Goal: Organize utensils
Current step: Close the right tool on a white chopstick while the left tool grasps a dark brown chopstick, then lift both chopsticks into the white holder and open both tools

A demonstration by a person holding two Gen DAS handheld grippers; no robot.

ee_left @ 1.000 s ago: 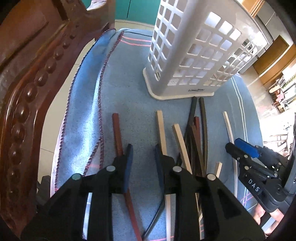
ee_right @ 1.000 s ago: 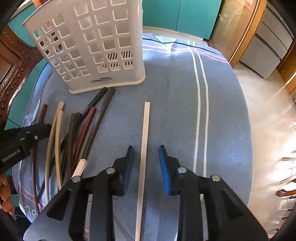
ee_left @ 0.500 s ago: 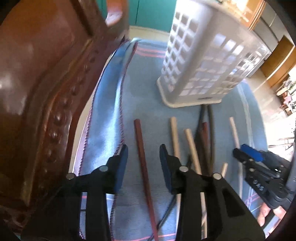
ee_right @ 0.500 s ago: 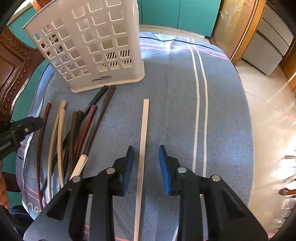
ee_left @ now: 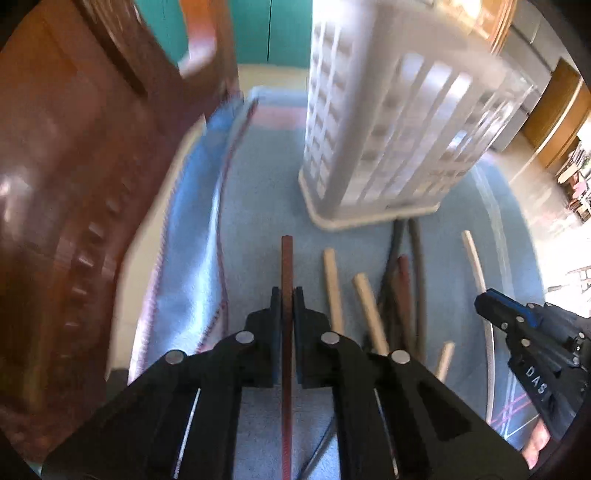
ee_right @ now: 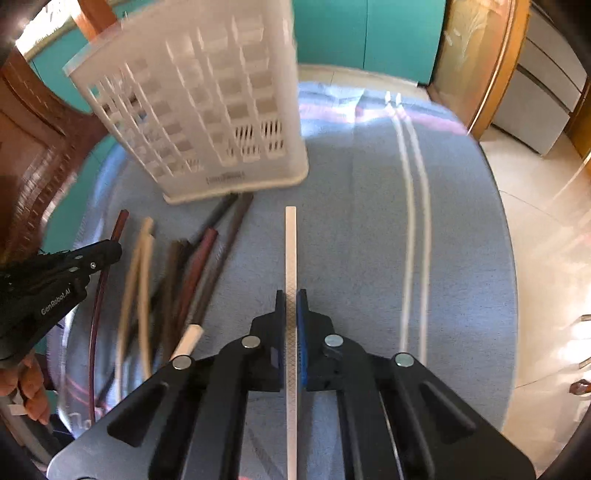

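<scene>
This looks like a lived-in home, likely a dining area. A carved dark wooden chair (ee_left: 74, 221) stands against the worktop, which is draped in a blue striped cloth (ee_right: 369, 240). Teal cupboard doors (ee_right: 369, 33) line the far wall, pale floor tiles (ee_right: 546, 240) gleam in sunlight, and grey drawers (ee_right: 535, 103) sit beside wooden trim.

White perforated plastic basket (ee_left: 388, 122): motion-blurred, top cut by frame edge. Dark reddish-brown chopstick (ee_left: 287, 266): near end hidden beneath left gripper (ee_left: 287, 295). White textured chopstick (ee_right: 290, 251): lower end leaves frame. Carved wooden chair back (ee_left: 74, 192): smeared.
</scene>
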